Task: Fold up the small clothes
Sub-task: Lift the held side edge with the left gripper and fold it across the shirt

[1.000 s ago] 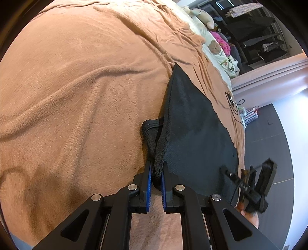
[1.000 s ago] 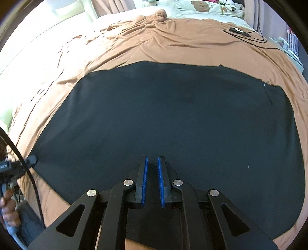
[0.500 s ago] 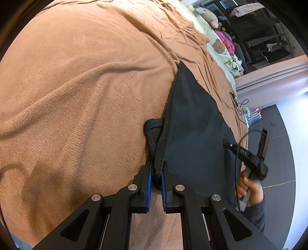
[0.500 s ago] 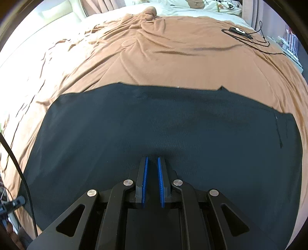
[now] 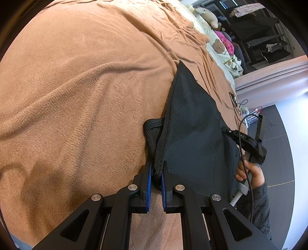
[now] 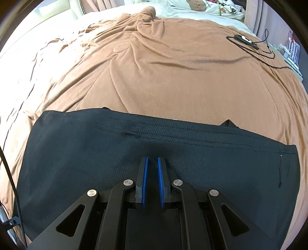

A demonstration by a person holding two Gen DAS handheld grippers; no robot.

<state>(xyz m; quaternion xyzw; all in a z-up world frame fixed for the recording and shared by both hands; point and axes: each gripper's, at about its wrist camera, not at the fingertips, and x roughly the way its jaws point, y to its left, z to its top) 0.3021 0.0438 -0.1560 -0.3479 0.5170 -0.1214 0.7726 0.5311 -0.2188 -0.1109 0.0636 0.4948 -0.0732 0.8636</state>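
Black mesh garment (image 6: 80,153): spread across lower half of right-wrist frame on a brown fleece blanket (image 6: 173,80). Soft, light, limp; likely slides readily on the pile. Best held at hems or corners. Left gripper (image 5: 156,173) pinches a bunched corner at lower centre; right gripper (image 6: 152,173) nearly closed, empty, over the cloth. Bedroom: pillows (image 6: 202,7) along top edge, cable (image 6: 250,44) at upper right.

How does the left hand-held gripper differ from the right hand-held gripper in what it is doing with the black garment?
The left hand-held gripper pinches a bunched edge of the black garment; the right hand-held gripper has nothing visible between its pads, above flat cloth. The left one is at the garment's end, the right one over its middle. Both have blue pads and narrow jaws.
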